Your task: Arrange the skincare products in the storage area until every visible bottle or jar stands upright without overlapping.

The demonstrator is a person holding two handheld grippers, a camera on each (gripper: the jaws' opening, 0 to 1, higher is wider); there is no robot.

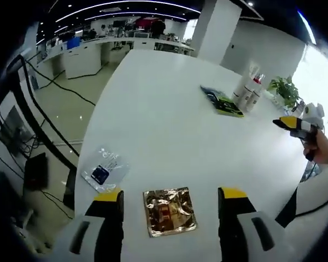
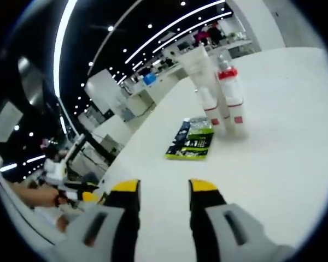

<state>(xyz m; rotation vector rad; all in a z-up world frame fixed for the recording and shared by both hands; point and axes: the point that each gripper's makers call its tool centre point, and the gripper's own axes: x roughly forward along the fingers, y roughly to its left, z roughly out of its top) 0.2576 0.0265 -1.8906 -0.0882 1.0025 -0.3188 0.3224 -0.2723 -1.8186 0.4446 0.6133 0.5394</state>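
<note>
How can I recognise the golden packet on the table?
On the big white table, look at the near edge, just ahead of the left gripper. The gold packet lies flat there. Unlike the clear sachet beside it, it is shiny, crinkled foil.

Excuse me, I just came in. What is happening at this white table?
A person holds a gripper in each hand over a white table. The left gripper, open and empty, hovers over a gold foil sachet lying flat, with a clear sachet beside it. The right gripper, also open and empty, points at upright bottles and a flat green packet. Nothing is grasped at this moment.
</note>
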